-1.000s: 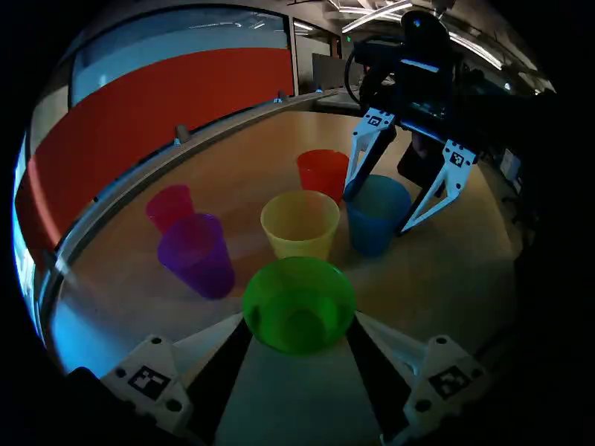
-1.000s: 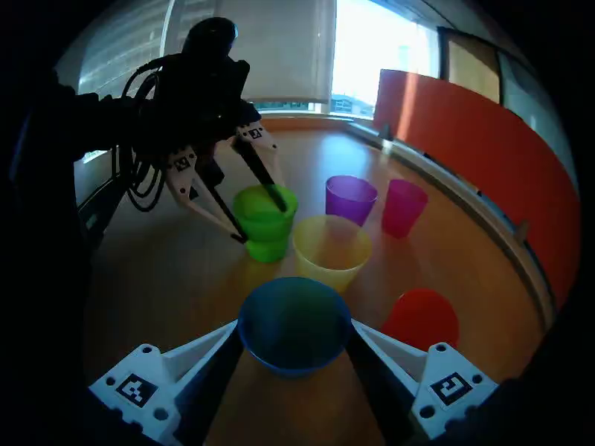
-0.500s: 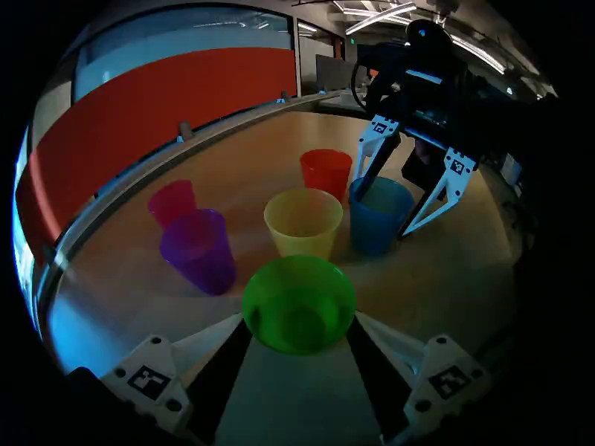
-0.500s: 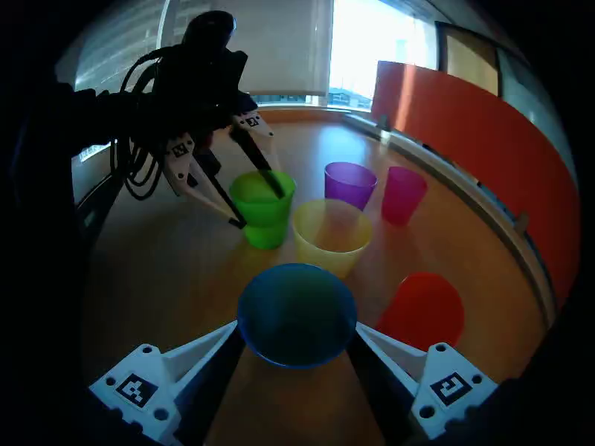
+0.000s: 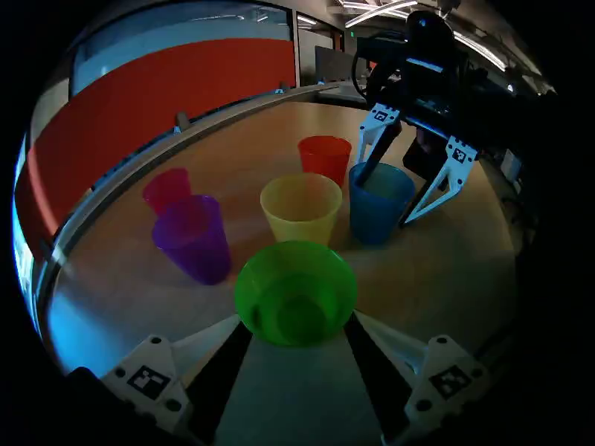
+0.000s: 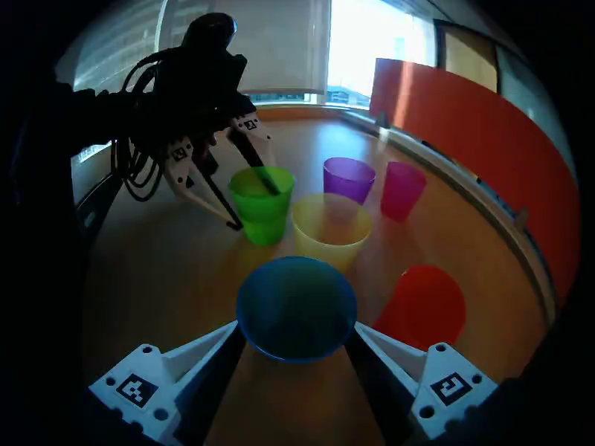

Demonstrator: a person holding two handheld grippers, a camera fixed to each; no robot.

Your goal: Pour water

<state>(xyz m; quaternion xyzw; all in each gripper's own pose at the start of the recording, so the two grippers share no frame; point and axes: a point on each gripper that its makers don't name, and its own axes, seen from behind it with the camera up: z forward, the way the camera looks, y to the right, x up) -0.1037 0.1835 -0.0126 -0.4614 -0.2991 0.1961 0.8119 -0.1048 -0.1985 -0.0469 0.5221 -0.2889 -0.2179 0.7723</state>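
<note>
Both cups are edging upward | left tongs (image 5: 297, 321) are pinching green cup (image 5: 295, 297), right tongs (image 6: 296, 332) are pinching blue cup (image 6: 296, 305), flanking yellow cup (image 6: 331, 230) mid table (image 5: 446, 271) | staying upright, likely readying a pour

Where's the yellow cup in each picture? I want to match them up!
Left gripper view: the yellow cup stands in the middle, just beyond the green cup.
Right gripper view: the yellow cup sits a little above the middle, just beyond the blue cup.
Shared landmark: the purple cup standing near it, with the pink cup close by.
</note>
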